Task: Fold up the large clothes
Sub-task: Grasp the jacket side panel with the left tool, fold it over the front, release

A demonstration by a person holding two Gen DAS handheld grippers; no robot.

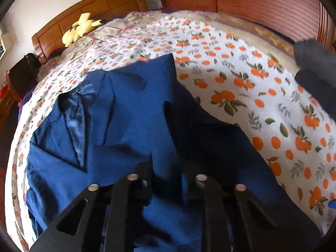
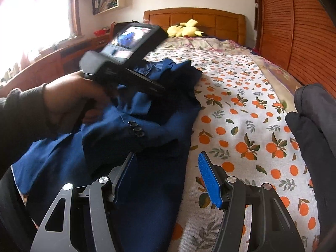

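One blue jacket [image 1: 126, 113] lay crumpled on the left half of the bed [image 2: 241, 113], over a white sheet printed with oranges. A row of four dark buttons [image 2: 136, 128] showed on one sleeve cuff in the right wrist view. The left tongs [image 1: 167, 166] had a fold of the jacket's cloth between the fingers, which stood close together and pinched it; seen from the right wrist camera, the left hand [image 2: 69, 98] gripped that tool's handle above the jacket's middle. No earlier view was there to show how that grip had formed. The right tongs [image 2: 166, 176] stood spread near the jacket's right edge, with one blue ribbed pad [image 2: 210, 180] showing on the right finger, and nothing lay between the fingers. One yellow plush toy [image 2: 184, 30] sat at the far end of the bed, against the wooden headboard [image 2: 195, 16]. A dark garment [image 2: 310, 126] lay at the bed's right edge, well apart from the jacket.
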